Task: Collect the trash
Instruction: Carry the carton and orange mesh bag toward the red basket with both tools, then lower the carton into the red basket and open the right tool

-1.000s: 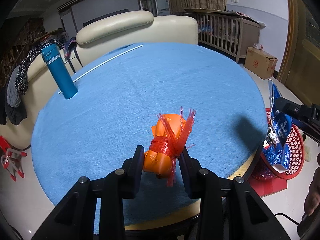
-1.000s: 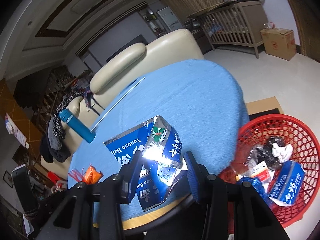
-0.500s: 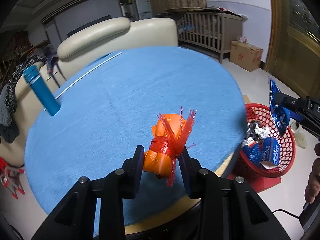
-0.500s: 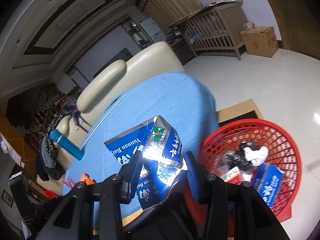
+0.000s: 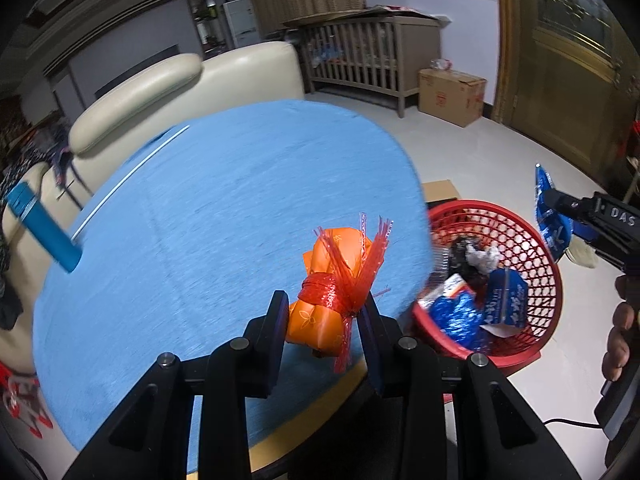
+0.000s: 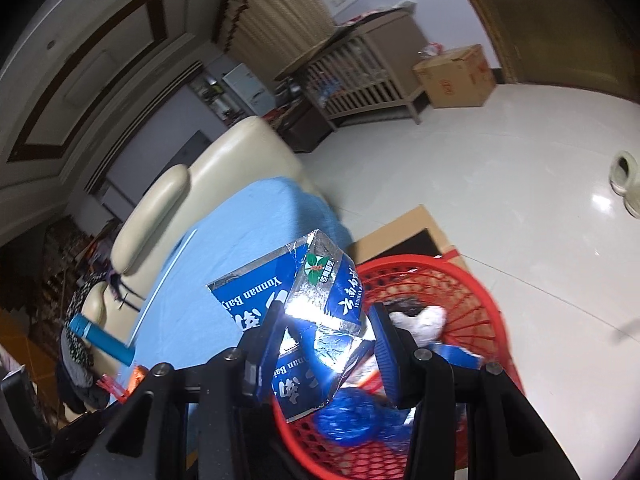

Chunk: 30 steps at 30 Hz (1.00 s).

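Note:
My left gripper (image 5: 322, 322) is shut on an orange packet tied with red netting (image 5: 334, 280), held above the right edge of the round blue table (image 5: 200, 216). My right gripper (image 6: 326, 334) is shut on a torn blue and silver carton (image 6: 308, 312), held over the red mesh basket (image 6: 472, 308). In the left wrist view the basket (image 5: 532, 248) stands on the floor to the right of the table and holds several pieces of trash. The right gripper with its carton (image 5: 550, 216) shows there above the basket's far right rim.
A blue bottle (image 5: 44, 228) stands at the table's left edge. A cream sofa (image 5: 168, 84) is behind the table. A wooden crib (image 5: 360, 56) and a cardboard box (image 5: 452, 96) stand at the back. A slipper (image 6: 626, 176) lies on the white floor.
Both grippers have swung right, away from the table and toward the red basket. The right gripper now holds the carton over the basket. Both grips are unchanged.

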Motion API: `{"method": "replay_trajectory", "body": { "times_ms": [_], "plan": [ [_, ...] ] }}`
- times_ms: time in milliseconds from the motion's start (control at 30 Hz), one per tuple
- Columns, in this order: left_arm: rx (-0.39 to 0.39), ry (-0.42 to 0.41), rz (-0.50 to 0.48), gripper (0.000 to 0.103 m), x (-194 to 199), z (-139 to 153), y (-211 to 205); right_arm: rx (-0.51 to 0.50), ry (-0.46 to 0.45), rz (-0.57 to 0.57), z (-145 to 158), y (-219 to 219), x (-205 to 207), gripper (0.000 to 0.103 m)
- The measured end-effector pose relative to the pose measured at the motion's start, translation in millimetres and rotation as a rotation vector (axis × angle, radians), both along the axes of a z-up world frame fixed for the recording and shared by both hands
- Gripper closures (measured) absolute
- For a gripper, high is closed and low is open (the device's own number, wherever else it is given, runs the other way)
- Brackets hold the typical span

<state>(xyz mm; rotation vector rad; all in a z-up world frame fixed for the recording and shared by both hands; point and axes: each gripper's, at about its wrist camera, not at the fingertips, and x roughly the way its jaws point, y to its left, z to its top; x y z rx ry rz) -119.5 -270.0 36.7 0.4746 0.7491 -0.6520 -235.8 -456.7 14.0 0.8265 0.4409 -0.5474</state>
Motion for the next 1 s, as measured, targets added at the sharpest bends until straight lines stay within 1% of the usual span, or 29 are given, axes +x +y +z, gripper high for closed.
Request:
{"method": "replay_trajectory", "body": {
  "times_ms": [300, 367, 400, 433, 467, 500, 533, 600, 833, 1000],
  "plan": [
    [0.022, -0.012, -0.094, 0.067, -17, 2, -39, 0.049, 0.051, -0.047, -27, -19, -18, 0.057],
    [0.026, -0.012, -0.115, 0.067, -23, 1, -46, 0.074, 0.08, -0.05, -35, -24, -19, 0.055],
    [0.028, -0.013, -0.122, 0.067, -24, 1, -51, 0.095, 0.093, -0.053, -41, -26, -19, 0.053],
    [0.031, -0.013, -0.133, 0.067, -26, 0, -56, 0.138, 0.099, -0.056, -48, -30, -20, 0.04],
    [0.032, -0.011, -0.14, 0.067, -27, -1, -59, 0.168, 0.095, -0.059, -53, -33, -22, 0.034],
    [0.035, -0.011, -0.148, 0.067, -29, -2, -63, 0.193, 0.085, -0.063, -57, -36, -25, 0.032],
    [0.04, -0.009, -0.159, 0.067, -31, -4, -68, 0.202, 0.08, -0.068, -59, -38, -28, 0.032],
    [0.049, -0.002, -0.176, 0.067, -34, -7, -75, 0.194, 0.079, -0.076, -58, -40, -31, 0.032],
    [0.086, 0.022, -0.239, 0.067, -46, -18, -101, 0.177, 0.033, -0.146, -47, -49, -54, 0.032],
    [0.124, 0.047, -0.264, 0.066, -49, -30, -125, 0.179, 0.004, -0.176, -40, -54, -67, 0.032]
  ]
}}
